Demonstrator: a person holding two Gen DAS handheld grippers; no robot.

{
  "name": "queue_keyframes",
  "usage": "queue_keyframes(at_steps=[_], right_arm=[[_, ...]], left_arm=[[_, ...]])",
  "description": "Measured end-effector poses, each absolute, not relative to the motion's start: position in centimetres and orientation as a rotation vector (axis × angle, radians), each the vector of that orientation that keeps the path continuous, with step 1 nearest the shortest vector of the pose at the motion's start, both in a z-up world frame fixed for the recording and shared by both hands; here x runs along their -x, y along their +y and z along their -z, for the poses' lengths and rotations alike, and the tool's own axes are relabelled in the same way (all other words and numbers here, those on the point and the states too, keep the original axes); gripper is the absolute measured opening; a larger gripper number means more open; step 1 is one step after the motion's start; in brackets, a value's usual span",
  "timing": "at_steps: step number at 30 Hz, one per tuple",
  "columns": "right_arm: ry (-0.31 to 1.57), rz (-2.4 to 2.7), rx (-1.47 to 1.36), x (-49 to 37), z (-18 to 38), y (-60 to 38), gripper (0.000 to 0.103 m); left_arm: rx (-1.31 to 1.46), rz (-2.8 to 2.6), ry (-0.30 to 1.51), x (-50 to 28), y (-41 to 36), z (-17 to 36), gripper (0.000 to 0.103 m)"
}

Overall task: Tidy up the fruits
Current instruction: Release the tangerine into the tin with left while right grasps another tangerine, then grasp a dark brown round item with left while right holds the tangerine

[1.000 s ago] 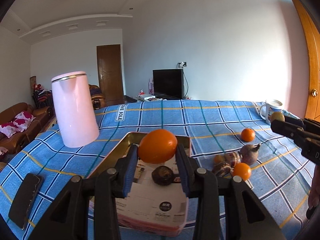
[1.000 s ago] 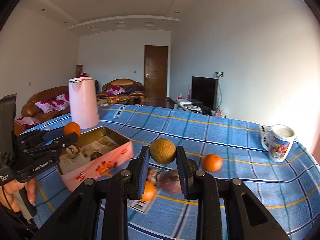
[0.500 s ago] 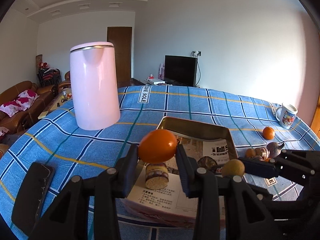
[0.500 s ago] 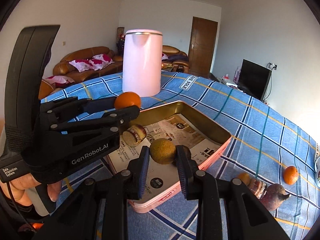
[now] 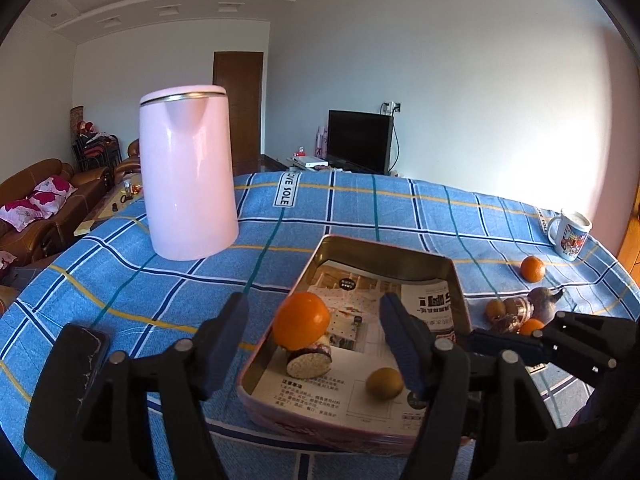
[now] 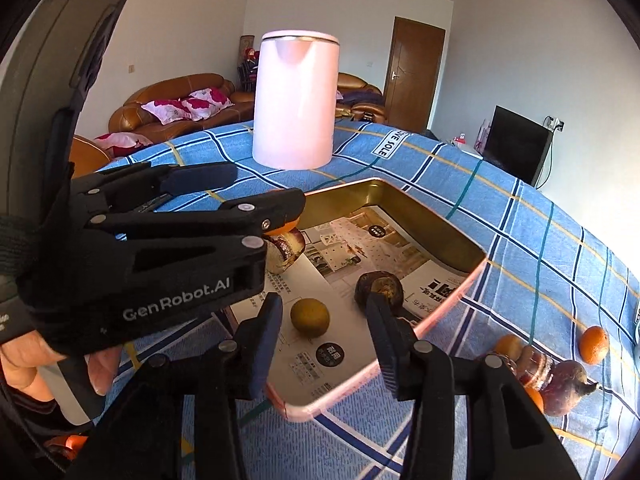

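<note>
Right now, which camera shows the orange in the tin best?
The left wrist view: the orange sits whole and unblocked on a cut fruit in the tin. In the right wrist view the left gripper hides it, leaving only an orange sliver.

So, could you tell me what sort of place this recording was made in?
Most likely a home living room. A brown sofa with patterned cushions stands behind the table, a flat television sits against the far wall, and a pink kettle stands on the blue checked cloth.
</note>
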State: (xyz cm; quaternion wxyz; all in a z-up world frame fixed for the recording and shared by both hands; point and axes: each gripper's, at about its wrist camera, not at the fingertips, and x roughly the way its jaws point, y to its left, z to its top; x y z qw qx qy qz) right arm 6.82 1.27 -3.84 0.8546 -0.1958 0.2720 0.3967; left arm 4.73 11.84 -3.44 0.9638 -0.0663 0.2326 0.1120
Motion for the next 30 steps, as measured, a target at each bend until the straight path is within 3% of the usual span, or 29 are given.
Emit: queue_keyframes(at_steps=[4,10,21,24,30], right_arm=[[0.538,-0.743,0.393,-6.9,3.2,-3.6,0.050],[0.591,-0.506,0.346,-10.4,3.7,-10.5,0.050],[0.743,-0.539,0.352,-12.7,6.3,-10.0,0.049],[0.784,-0.549,0.375,-13.1,6.9,-9.3,0.038],[0.744,-0.562,0.334,-12.4,6.3,-10.6,0.037]], left_arm=[[0.117,-0.186,0.434,-4.2,9.6,2.5,0.080],[0.056,-0.102,0.461,-5.7,4.5,2.7,0.080],[-0.011,-0.066,0.524,-7.5,0.9,4.1,0.080],[-0.015,-0.059,0.529,-7.6,0.6,4.2,0.080],[-0.032,-0.041,0.545,-7.9,-0.2,4.3,0.080]])
